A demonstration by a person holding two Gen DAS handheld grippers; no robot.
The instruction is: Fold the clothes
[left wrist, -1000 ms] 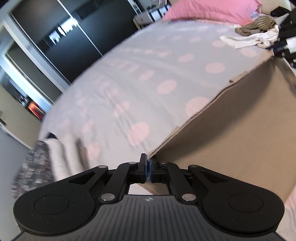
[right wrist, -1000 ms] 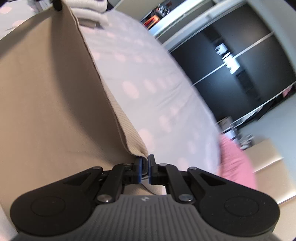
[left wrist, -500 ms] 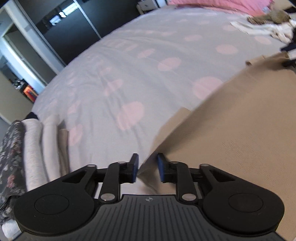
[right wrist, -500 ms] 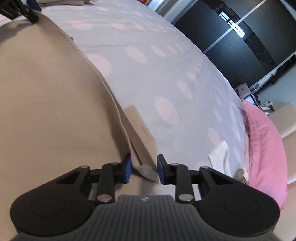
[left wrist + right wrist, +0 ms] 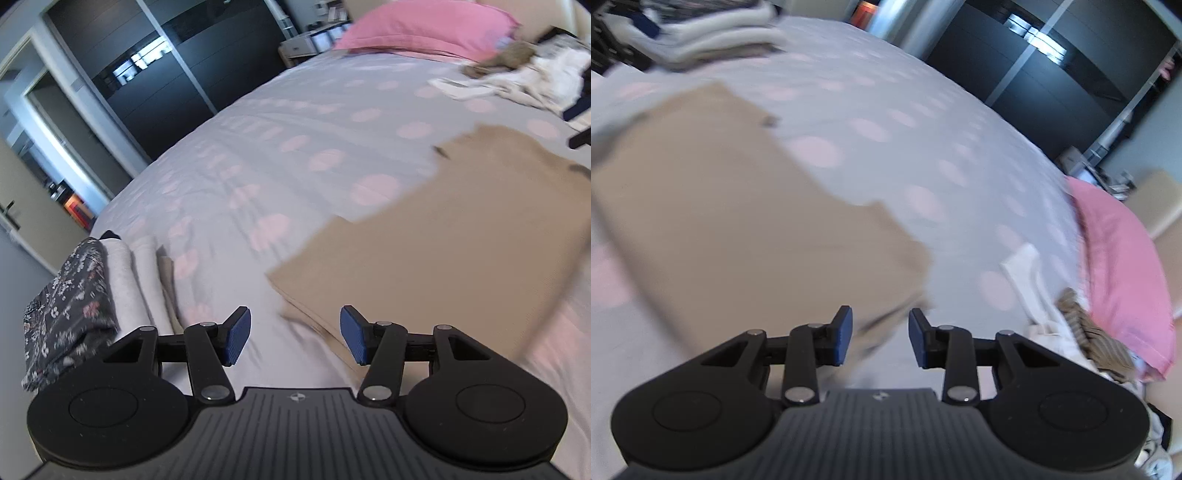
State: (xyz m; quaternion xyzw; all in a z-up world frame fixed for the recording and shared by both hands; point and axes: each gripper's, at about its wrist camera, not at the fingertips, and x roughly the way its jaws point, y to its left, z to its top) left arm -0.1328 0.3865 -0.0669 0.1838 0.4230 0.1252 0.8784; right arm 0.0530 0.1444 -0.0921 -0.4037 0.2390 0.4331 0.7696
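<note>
A tan garment (image 5: pixel 443 236) lies folded flat on the dotted grey bedspread (image 5: pixel 258 147). My left gripper (image 5: pixel 294 334) is open and empty, hovering just above the garment's near left corner. In the right wrist view the same tan garment (image 5: pixel 720 214) lies flat, and my right gripper (image 5: pixel 880 341) is open and empty above its near right corner. Both views are blurred by motion.
A stack of folded clothes (image 5: pixel 92 295) sits at the left of the bed; it also shows in the right wrist view (image 5: pixel 701 37). A heap of unfolded clothes (image 5: pixel 517 81) lies by the pink pillow (image 5: pixel 424 29). Dark wardrobe doors (image 5: pixel 166 74) stand behind.
Both grippers were shut on the tan garment's corners, holding it up. They lowered it onto the bed, opened, and have now drawn back from it with wider jaws.
</note>
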